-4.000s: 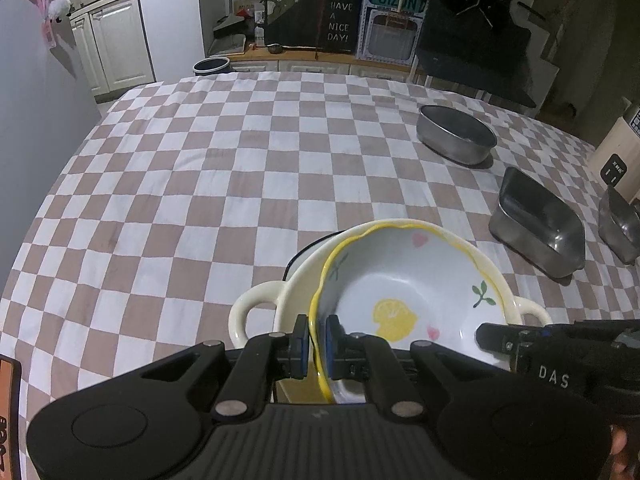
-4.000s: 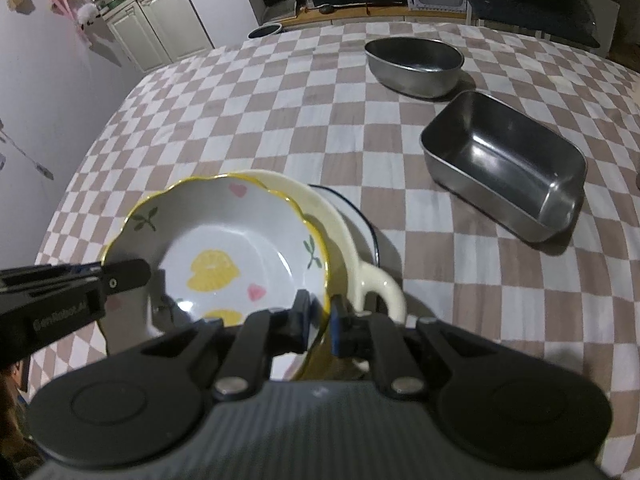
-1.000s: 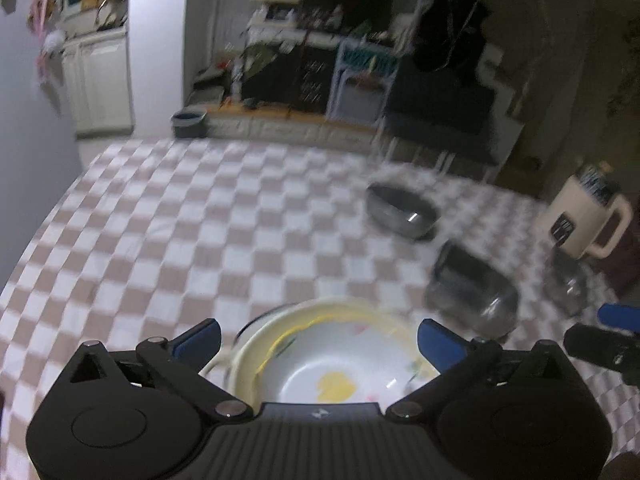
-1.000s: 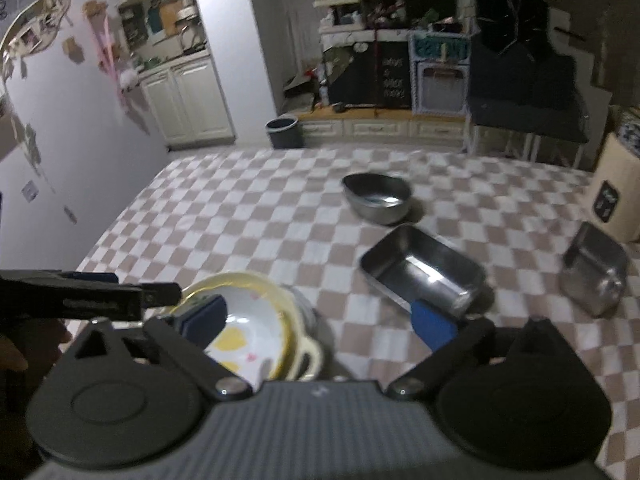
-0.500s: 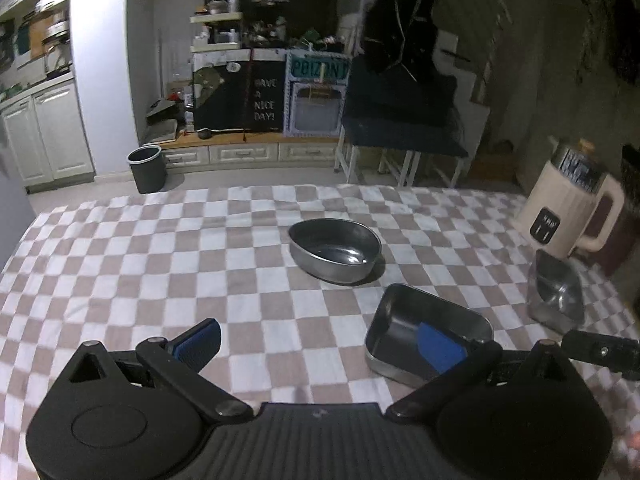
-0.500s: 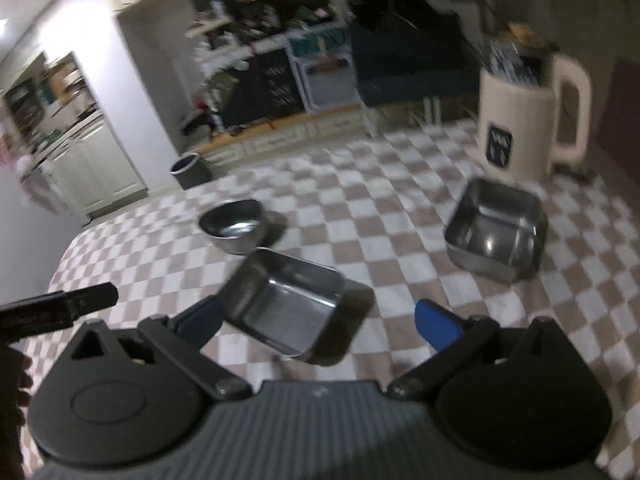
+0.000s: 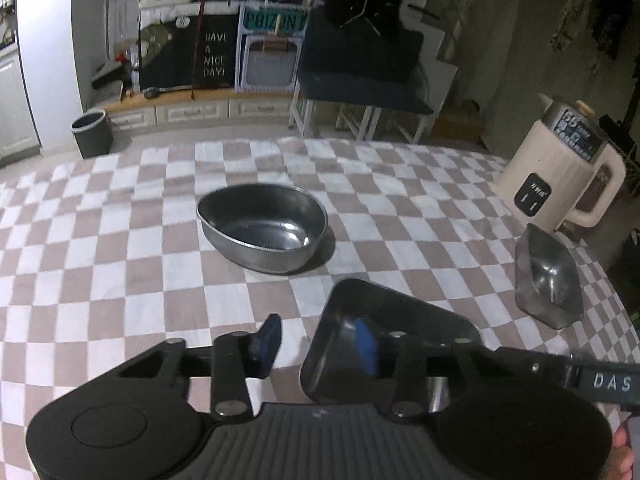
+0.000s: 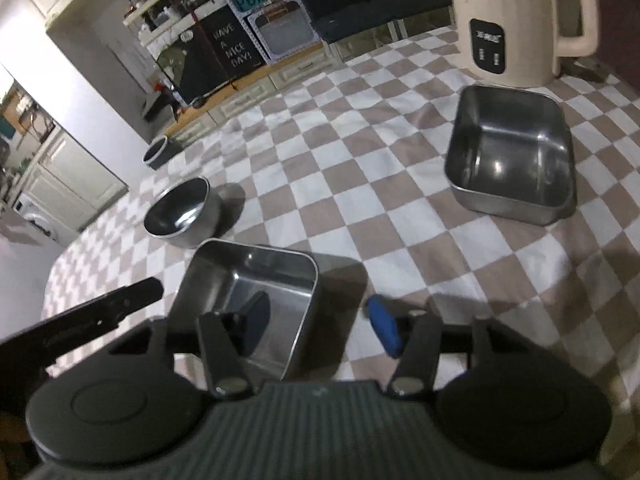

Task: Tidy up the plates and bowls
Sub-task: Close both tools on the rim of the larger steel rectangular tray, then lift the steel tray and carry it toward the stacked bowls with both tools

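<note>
A rectangular steel pan (image 7: 404, 312) (image 8: 248, 276) lies on the checked tablecloth, with a gripper at each end. My left gripper (image 7: 318, 342) straddles the pan's left wall, one blue pad inside and one outside. Its jaws are closing and have not touched the wall. My right gripper (image 8: 320, 324) straddles the opposite wall the same way, jaws closing with gaps still showing. An oval steel bowl (image 7: 262, 226) (image 8: 182, 212) sits beyond the pan. A square steel pan (image 7: 548, 284) (image 8: 508, 160) stands to the right.
A cream electric kettle (image 7: 560, 176) (image 8: 516, 20) stands at the table's far right, behind the square pan. The table edge (image 7: 624, 320) runs close past the square pan. Checked cloth (image 7: 100, 260) stretches out to the left.
Both grippers left the stacked yellow-rimmed bowl, swung right and came down over the rectangular pan. Their jaws, wide open half a second ago, have narrowed around the pan's end walls.
</note>
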`<state>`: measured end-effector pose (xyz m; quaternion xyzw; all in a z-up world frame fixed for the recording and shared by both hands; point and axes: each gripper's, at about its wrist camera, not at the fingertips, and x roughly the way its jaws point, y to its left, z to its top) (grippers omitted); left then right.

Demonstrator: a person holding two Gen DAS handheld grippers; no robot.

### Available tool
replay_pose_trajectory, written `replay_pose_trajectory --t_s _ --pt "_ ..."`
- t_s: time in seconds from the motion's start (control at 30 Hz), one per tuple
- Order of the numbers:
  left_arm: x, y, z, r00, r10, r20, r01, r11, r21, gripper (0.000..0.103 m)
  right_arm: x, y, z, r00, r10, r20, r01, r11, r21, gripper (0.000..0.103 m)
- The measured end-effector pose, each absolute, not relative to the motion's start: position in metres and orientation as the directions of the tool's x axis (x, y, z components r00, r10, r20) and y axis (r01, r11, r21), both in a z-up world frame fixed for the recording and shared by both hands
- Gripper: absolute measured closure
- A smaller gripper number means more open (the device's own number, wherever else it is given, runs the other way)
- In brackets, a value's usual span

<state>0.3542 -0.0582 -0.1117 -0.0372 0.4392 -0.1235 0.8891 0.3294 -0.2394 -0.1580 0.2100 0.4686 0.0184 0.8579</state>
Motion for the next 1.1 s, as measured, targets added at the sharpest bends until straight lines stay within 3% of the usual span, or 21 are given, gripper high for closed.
replay_pose_trajectory --t_s 0.07,0.13,0.2,0.27,0.37,0.73,1.1 --pt "0.36 -0.057 -0.118 0.569 -0.258 -0.781 0.184 0.965 -0.185 0.075 0.335 -0.234 -0.163 0.537 0.23 -0.812 0.16 0.917 0.366 0.048" --pt "0.364 -0.057 -0.124 0.557 -0.26 -0.789 0.182 0.965 -0.189 0.079 0.34 -0.229 -0.169 0.506 0.249 -0.826 0.147 0.918 0.367 0.069" --pt "0.368 -0.054 -0.129 0.54 -0.279 -0.794 0.172 0.96 -0.221 0.079 0.344 -0.225 -0.175 0.474 0.272 -0.837 0.138 0.916 0.376 0.082" --pt "0.37 -0.05 -0.134 0.528 -0.291 -0.798 0.151 0.957 -0.249 0.079 0.345 -0.221 -0.177 0.464 0.269 -0.844 0.123 0.924 0.362 0.084" --pt "0.37 -0.048 -0.136 0.531 -0.298 -0.793 0.152 0.954 -0.257 0.096 0.346 -0.218 -0.175 0.47 0.258 -0.845 0.102 0.934 0.342 0.09" --pt "0.342 -0.051 -0.106 0.554 -0.381 -0.74 0.183 0.923 -0.338 0.099 0.331 -0.235 -0.145 0.575 0.223 -0.787 0.047 0.951 0.304 0.095" --pt "0.276 -0.082 -0.079 0.503 -0.443 -0.742 0.331 0.892 -0.308 0.099 0.289 -0.277 -0.127 0.599 0.222 -0.769 0.03 0.954 0.299 0.099"
